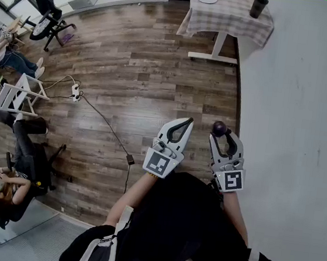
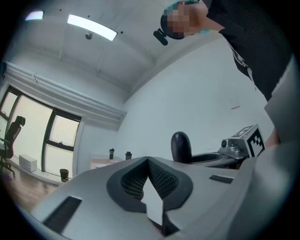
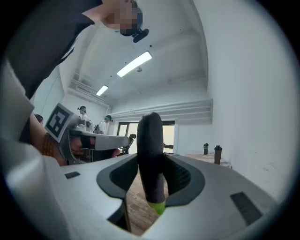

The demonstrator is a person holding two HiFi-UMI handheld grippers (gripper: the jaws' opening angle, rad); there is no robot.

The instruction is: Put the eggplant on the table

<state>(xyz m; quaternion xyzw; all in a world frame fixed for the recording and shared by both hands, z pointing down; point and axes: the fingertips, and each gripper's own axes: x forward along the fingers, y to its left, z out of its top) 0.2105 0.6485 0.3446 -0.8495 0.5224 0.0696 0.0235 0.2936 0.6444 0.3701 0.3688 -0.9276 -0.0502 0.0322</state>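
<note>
While the right gripper [image 1: 222, 134] is clamped on the dark eggplant [image 3: 151, 159], green stem end down, the left gripper [image 2: 148, 161] is just pinched closed on nothing. Both hang over the wood floor [image 1: 136, 64], well apart from the checkered-cloth table [image 1: 225, 16].

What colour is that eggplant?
The eggplant is dark purple with a green stem end; clearest in the right gripper view.

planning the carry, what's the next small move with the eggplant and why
Probably carry it forward toward the table: the right gripper grips the eggplant upright, while the table stands far ahead across the wood floor, likely beyond reach.
</note>
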